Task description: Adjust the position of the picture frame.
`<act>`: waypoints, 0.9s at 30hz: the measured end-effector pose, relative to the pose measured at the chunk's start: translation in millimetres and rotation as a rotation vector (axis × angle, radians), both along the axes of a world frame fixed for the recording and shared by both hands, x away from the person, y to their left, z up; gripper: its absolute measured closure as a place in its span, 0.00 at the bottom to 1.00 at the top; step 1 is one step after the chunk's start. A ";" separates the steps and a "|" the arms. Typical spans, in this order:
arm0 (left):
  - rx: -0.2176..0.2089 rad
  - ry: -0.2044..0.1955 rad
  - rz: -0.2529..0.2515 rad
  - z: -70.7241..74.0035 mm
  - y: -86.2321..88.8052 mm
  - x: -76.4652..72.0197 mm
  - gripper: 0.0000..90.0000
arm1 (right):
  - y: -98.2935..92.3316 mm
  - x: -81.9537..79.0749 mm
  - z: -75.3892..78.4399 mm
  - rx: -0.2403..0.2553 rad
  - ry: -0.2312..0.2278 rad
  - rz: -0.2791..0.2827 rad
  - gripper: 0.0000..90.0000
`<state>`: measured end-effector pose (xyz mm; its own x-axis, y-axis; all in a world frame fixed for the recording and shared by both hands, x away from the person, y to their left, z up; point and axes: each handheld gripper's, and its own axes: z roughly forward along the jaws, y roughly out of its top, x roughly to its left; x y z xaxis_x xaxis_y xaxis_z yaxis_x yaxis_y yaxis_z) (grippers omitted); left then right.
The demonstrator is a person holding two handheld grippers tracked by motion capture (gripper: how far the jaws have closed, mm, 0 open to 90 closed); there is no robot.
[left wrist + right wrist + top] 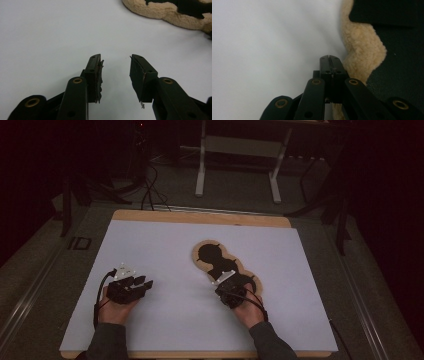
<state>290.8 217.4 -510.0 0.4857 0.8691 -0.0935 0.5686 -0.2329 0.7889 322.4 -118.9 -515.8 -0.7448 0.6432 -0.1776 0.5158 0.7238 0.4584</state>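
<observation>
Fleecy tan mat (199, 255) beside right hand-held gripper (330, 58).

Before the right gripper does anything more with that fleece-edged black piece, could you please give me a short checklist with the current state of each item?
1. Right gripper shut with nothing between its jaws: ok, the jaws meet.
2. Right gripper at the fleece-edged piece: ok, its tip lies beside the tan fleece border in the right gripper view; contact cannot tell.
3. Left gripper free: ok, jaws apart, only bare white mat between them.
4. Left gripper clear of the piece: ok, it sits well to the left in the high view.
5. Piece lying flat on the mat: ok, as far as the high view shows.
6. Left gripper's pads intact: not ok, their edges look frayed.
</observation>
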 end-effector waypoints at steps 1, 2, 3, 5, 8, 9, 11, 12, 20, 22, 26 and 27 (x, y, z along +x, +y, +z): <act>0.000 0.000 -0.001 0.0 -0.1 0.0 0.69 | -3.1 0.6 -0.1 0.004 0.001 -0.008 1.00; 0.001 0.000 -0.002 0.0 -0.2 0.0 0.69 | -6.4 1.5 0.0 0.005 0.000 -0.015 1.00; 0.001 0.000 -0.002 -0.1 -0.2 0.0 0.69 | -9.7 2.5 0.0 0.004 -0.001 -0.022 1.00; 0.002 0.000 -0.001 -0.2 -0.3 0.0 0.68 | -16.0 4.3 0.2 0.002 0.000 -0.037 1.00; 0.005 0.002 -0.003 -0.5 -0.6 0.1 0.68 | -24.9 7.0 0.4 0.003 0.002 -0.061 1.00; 0.006 0.003 -0.003 -0.5 -0.8 0.1 0.68 | -27.6 7.9 0.5 0.005 0.004 -0.071 1.00; 0.006 0.003 -0.003 -0.6 -0.9 0.2 0.68 | -33.1 10.3 0.8 0.001 0.005 -0.086 1.00; 0.006 0.002 -0.003 -0.6 -0.9 0.2 0.68 | -36.1 11.8 1.0 0.000 0.005 -0.093 1.00; 0.008 0.004 -0.004 -0.8 -1.3 0.4 0.68 | -59.4 24.2 1.4 0.007 0.006 -0.170 1.00; 0.007 0.004 -0.003 -1.0 -1.4 0.4 0.68 | -64.4 27.7 1.4 0.017 0.007 -0.185 1.00; 0.010 0.004 -0.004 -1.1 -1.6 0.5 0.68 | -73.4 33.9 1.6 0.035 0.016 -0.219 1.00; 0.011 0.005 -0.005 -1.1 -1.6 0.5 0.68 | -75.3 35.3 1.6 0.037 0.018 -0.228 1.00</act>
